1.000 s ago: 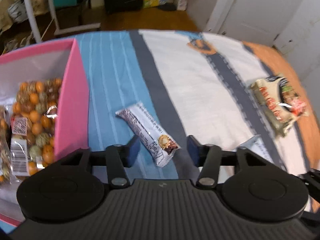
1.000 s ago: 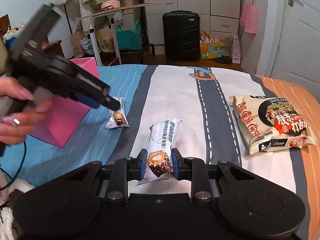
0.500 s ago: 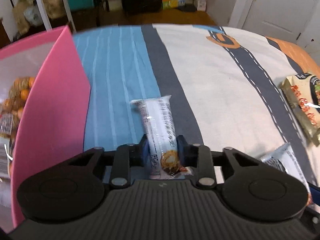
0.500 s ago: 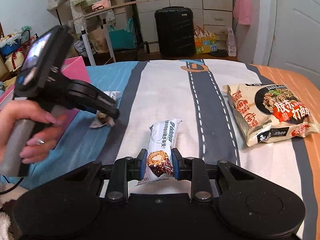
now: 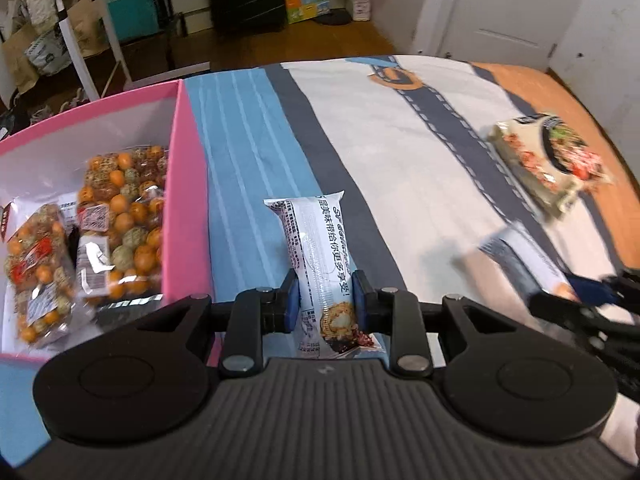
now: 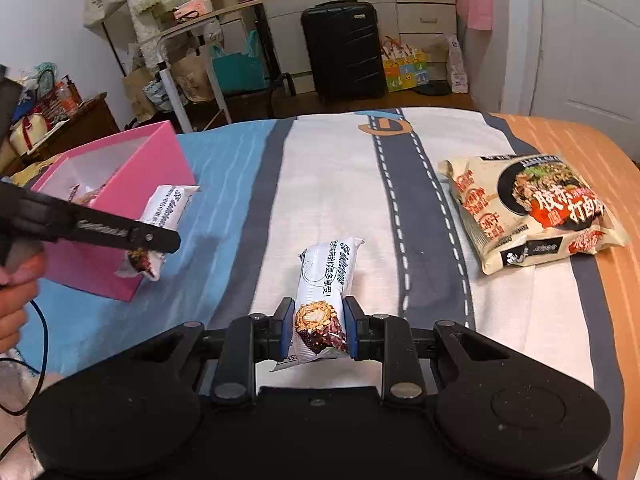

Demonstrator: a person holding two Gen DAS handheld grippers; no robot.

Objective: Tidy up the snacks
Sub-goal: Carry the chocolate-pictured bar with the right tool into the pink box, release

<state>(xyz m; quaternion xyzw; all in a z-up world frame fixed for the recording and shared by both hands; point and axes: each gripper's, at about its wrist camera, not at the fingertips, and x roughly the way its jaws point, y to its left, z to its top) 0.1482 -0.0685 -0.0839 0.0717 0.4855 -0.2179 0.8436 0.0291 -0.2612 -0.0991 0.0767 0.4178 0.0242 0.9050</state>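
My left gripper is shut on a white wrapped snack bar and holds it above the bed, just right of the pink box. In the right wrist view the left gripper carries that bar beside the pink box. My right gripper is shut on a second white snack bar, held low over the bedspread. It shows blurred in the left wrist view. The box holds bags of orange round snacks.
A noodle packet lies on the bed at the right, also in the left wrist view. A black suitcase, a white rack and bags stand on the floor beyond the bed. A door is at the right.
My left gripper closed on the snack bar, lifted it off the bed and moved towards the pink box. My right gripper kept its bar and stayed about where it was.
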